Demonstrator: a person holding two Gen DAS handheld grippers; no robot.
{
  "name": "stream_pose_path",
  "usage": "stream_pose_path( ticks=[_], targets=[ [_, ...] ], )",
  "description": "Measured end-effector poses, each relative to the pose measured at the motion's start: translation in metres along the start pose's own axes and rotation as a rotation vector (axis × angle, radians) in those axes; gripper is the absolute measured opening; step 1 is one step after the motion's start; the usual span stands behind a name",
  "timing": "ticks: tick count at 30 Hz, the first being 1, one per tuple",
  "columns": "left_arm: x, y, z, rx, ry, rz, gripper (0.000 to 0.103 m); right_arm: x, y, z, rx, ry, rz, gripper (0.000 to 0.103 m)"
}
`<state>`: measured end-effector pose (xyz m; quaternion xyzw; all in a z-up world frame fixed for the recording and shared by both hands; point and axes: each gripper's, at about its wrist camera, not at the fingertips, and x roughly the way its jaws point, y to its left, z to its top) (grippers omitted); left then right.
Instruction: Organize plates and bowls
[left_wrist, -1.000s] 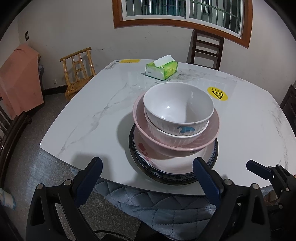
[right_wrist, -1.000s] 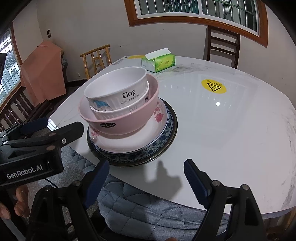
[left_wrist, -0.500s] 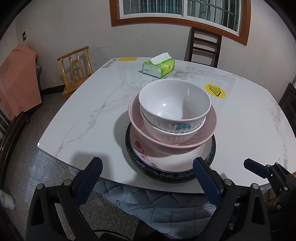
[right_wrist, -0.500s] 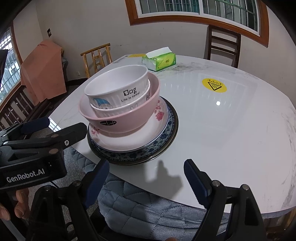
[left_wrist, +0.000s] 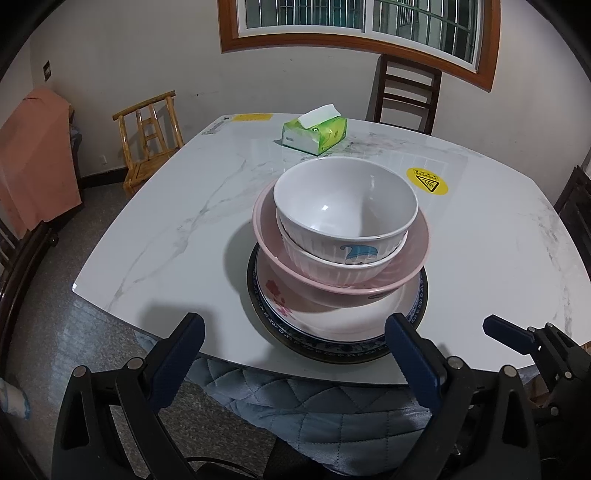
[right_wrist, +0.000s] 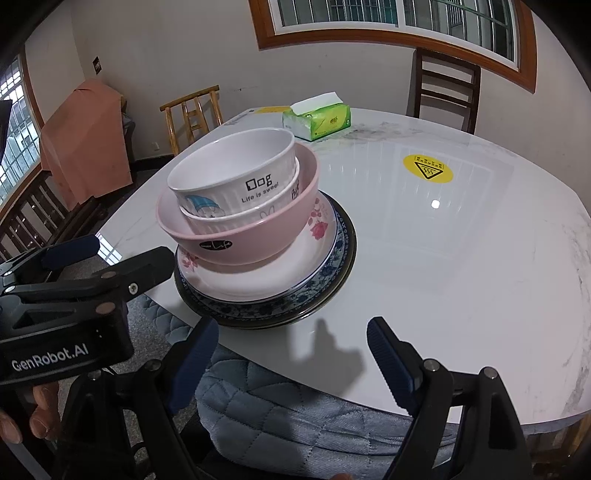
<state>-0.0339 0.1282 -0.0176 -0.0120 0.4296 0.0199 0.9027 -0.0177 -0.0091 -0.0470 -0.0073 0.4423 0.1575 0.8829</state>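
The stacked dishes are sitting near the marble table's (left_wrist: 177, 206) front edge: a white bowl (left_wrist: 345, 206) nesting in a second white bowl, inside a pink bowl (left_wrist: 332, 284), on a floral plate (right_wrist: 258, 280) over a blue-rimmed plate (right_wrist: 332, 273). Bare tabletop is lying open right of the stack. The left gripper (left_wrist: 295, 354) and right gripper (right_wrist: 291, 354) are hovering wide apart, gripping nothing. A tissue box (left_wrist: 314, 133) is resting far back; chairs are standing around.
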Motion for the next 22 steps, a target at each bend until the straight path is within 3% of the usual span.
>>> stream_pose_path(
  ticks=[22],
  targets=[
    [-0.0001,0.0015,0.0008,-0.005,-0.002,-0.019,0.097,0.0014,0.0031,0.0008,-0.005,0.009,0.004,0.085]
  ],
)
